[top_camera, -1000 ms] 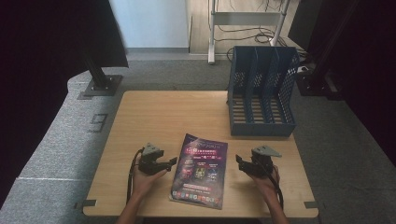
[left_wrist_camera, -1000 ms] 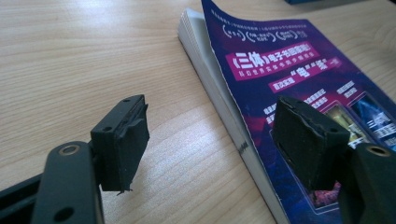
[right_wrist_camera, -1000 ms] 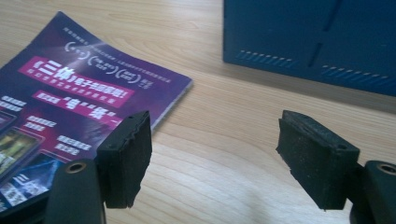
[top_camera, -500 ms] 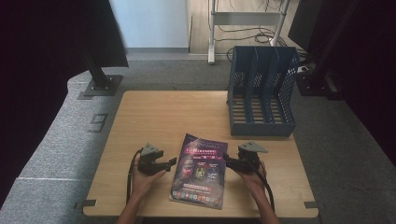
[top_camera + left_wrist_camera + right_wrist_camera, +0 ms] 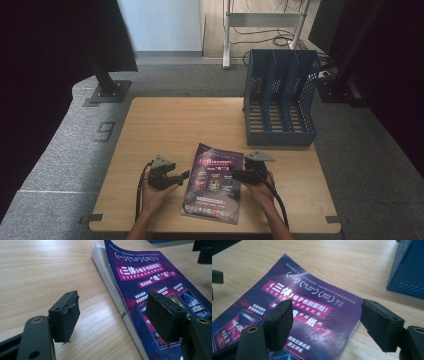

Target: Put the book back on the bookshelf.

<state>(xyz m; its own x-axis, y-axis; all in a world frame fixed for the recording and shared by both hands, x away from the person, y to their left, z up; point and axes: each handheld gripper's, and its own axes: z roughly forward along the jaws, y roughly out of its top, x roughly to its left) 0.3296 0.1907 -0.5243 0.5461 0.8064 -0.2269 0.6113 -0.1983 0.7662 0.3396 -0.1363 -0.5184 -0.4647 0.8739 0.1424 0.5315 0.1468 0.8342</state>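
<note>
A purple magazine (image 5: 215,182) lies flat on the wooden table (image 5: 190,125) near its front edge. My left gripper (image 5: 181,176) stands open at the magazine's left edge, its jaws straddling the page edge (image 5: 110,287) low over the table. My right gripper (image 5: 235,175) is open too, hovering over the magazine's right side, with one jaw above the cover (image 5: 312,307) and the other beyond its edge over bare wood. Neither gripper holds anything. The magazine's cover curls up slightly along its left side.
A blue slotted file rack (image 5: 280,97) stands at the back right of the table; its corner (image 5: 409,267) is close beyond the right gripper. A metal stand (image 5: 107,85) and a shelf frame (image 5: 260,20) stand on the floor behind.
My right gripper has moved left, from the bare table beside the magazine to over its right edge. The left gripper has stayed in place.
</note>
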